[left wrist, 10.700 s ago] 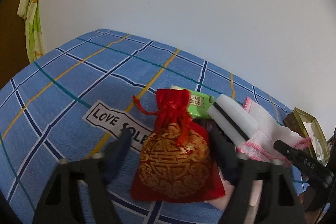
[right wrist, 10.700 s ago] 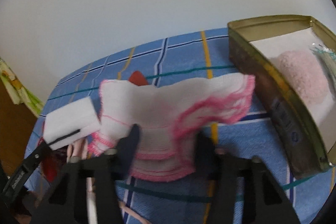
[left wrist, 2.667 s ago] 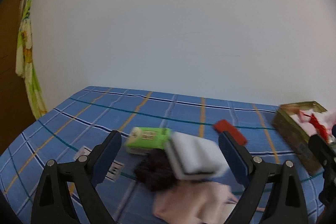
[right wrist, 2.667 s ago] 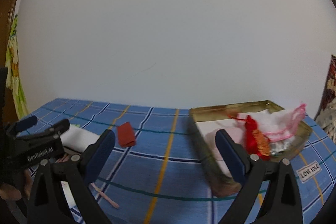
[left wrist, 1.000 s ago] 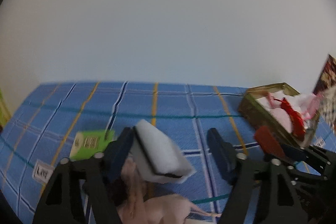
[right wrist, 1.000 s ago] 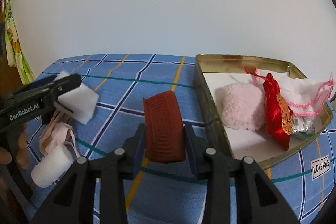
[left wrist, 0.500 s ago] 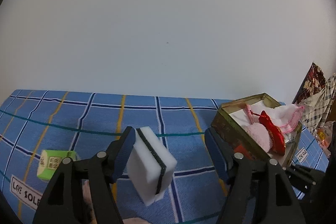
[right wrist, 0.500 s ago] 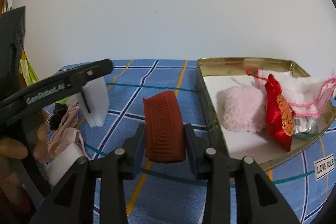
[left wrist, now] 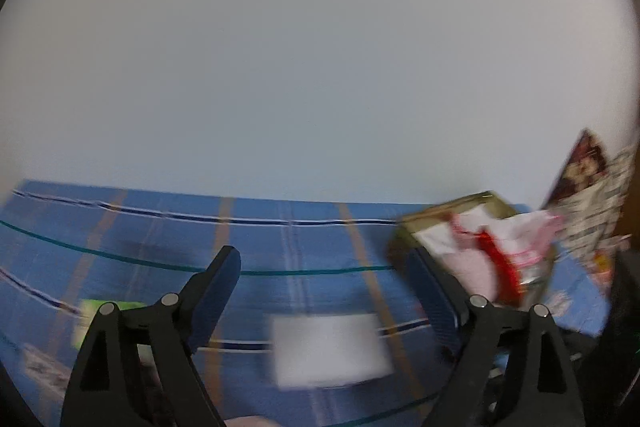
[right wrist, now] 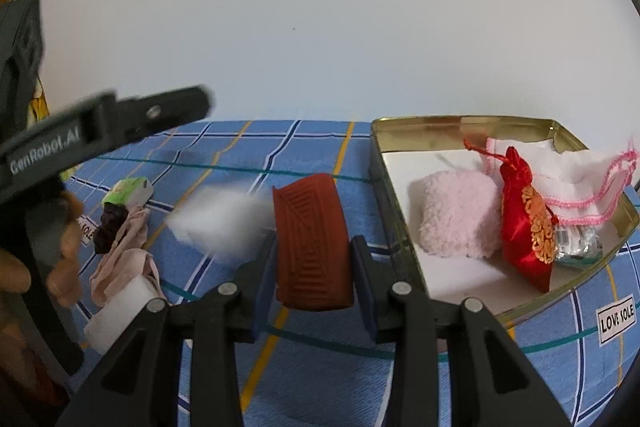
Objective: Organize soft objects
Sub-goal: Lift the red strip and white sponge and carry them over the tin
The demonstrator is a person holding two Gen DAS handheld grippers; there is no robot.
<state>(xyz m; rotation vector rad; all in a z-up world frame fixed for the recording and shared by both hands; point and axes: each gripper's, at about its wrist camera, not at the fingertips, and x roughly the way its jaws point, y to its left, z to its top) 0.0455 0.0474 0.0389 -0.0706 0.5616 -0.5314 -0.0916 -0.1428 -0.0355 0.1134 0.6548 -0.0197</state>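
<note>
1. Your right tool (right wrist: 314, 259) is clamped on the red pad (right wrist: 310, 243), beside the tin (right wrist: 460, 125).
2. Your left tool (left wrist: 326, 287) is apart, holding nothing; blurred white sponge (left wrist: 330, 351) below it on the blue cloth (left wrist: 280, 239).

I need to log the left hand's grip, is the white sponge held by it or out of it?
Out of it. The left gripper is open, fingers spread wide, and the blurred white sponge sits apart from both fingers.

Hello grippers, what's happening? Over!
Left gripper open, white sponge block blurred below. Right gripper shut on ribbed red-brown pad. Gold tin ahead, unblocked.
</note>
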